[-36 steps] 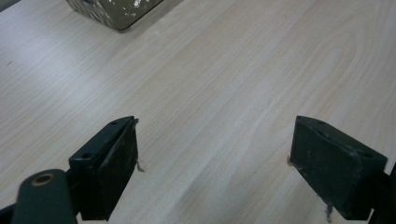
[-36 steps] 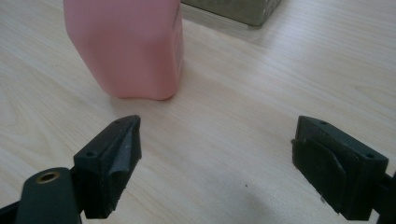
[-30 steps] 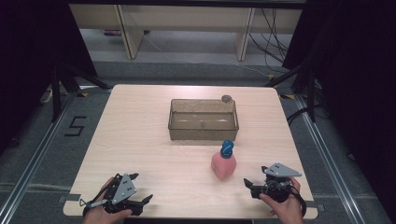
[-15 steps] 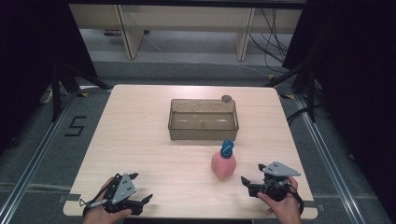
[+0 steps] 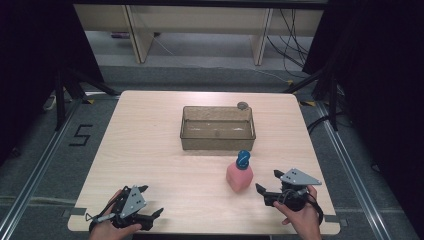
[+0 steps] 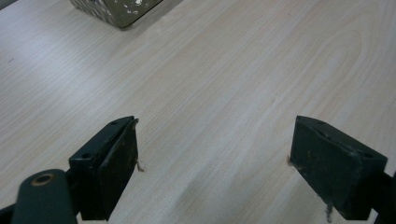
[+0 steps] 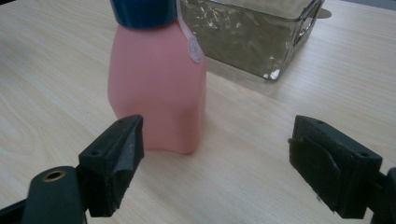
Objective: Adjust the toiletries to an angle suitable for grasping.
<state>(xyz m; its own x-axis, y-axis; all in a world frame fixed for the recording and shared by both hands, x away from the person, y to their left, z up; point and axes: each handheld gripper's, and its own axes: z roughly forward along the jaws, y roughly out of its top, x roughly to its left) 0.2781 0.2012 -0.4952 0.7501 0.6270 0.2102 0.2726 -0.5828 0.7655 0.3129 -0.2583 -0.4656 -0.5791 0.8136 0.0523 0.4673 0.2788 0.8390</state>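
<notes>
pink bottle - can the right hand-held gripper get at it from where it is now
Probably yes. The right hand-held gripper has its jaws open and aimed at the pink bottle, which stands upright just ahead with bare table between them; the clear bin sits behind it.

clear bin (image 5: 218, 136), small grey disc (image 5: 242, 105), table (image 5: 150, 145)

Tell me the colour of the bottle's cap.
Blue: the cap tops a pink bottle. The high view shows it best.
</notes>
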